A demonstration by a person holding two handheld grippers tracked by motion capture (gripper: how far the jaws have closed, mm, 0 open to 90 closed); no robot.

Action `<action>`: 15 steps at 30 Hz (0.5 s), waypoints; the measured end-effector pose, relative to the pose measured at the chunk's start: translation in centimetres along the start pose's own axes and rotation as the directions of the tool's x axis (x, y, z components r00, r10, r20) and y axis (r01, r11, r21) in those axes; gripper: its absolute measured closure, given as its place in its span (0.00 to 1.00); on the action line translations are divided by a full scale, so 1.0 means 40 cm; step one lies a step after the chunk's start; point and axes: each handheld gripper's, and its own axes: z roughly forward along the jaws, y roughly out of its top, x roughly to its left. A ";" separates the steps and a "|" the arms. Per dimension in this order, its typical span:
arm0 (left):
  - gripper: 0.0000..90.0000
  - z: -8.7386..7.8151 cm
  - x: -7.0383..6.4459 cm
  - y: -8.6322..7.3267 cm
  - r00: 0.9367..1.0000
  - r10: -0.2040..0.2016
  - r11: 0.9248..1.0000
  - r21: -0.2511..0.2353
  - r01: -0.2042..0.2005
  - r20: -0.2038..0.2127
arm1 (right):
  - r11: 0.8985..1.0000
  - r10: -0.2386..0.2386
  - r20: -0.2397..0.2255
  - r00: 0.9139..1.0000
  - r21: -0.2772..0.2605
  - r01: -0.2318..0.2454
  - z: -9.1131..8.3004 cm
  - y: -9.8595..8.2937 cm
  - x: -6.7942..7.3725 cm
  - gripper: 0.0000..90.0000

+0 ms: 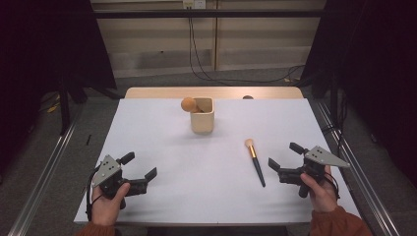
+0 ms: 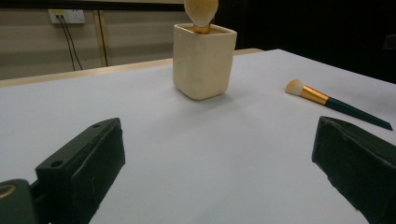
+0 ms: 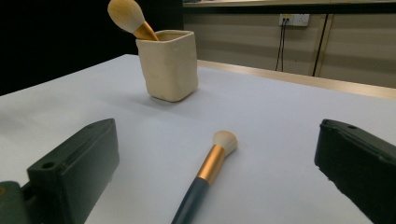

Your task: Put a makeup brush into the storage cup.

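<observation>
A cream square cup (image 1: 203, 116) (image 2: 202, 60) (image 3: 169, 64) stands upright at the table's far middle, with a big round-headed brush (image 1: 189, 104) (image 2: 201, 13) (image 3: 129, 17) leaning out of it. A smaller makeup brush (image 1: 255, 161) (image 2: 332, 103) (image 3: 208, 169) with a gold ferrule and dark handle lies flat on the white table, bristles pointing away. My right gripper (image 1: 285, 156) (image 3: 219, 186) is open just right of that brush's handle, holding nothing. My left gripper (image 1: 139, 166) (image 2: 219, 182) is open at the near left, with bare table between its jaws.
The white table (image 1: 162, 147) has a wooden strip along its far edge. Metal rails run down the floor on both sides. Cables (image 1: 196, 54) hang from a wall socket behind the table. Dark curtains flank the scene.
</observation>
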 end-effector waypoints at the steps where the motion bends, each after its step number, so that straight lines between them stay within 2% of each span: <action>1: 0.03 0.001 -0.001 -0.001 1.000 -0.005 1.000 0.001 0.005 0.001 | 1.000 0.001 0.000 1.000 0.000 -0.001 0.004 0.003 -0.001 0.00; 7: 0.03 -0.001 0.007 0.000 1.000 0.015 1.000 0.001 -0.015 -0.010 | 0.999 0.016 -0.003 1.000 0.041 -0.016 0.036 0.015 -0.003 0.01; 13: 0.03 -0.002 0.014 0.000 1.000 0.008 1.000 -0.003 -0.008 -0.012 | 0.998 0.009 -0.018 1.000 0.069 -0.008 0.067 0.030 0.001 0.01; 15: 0.03 -0.001 0.013 0.000 1.000 -0.008 1.000 -0.009 0.008 -0.015 | 0.997 0.007 -0.024 1.000 0.082 -0.005 0.079 0.033 0.001 0.01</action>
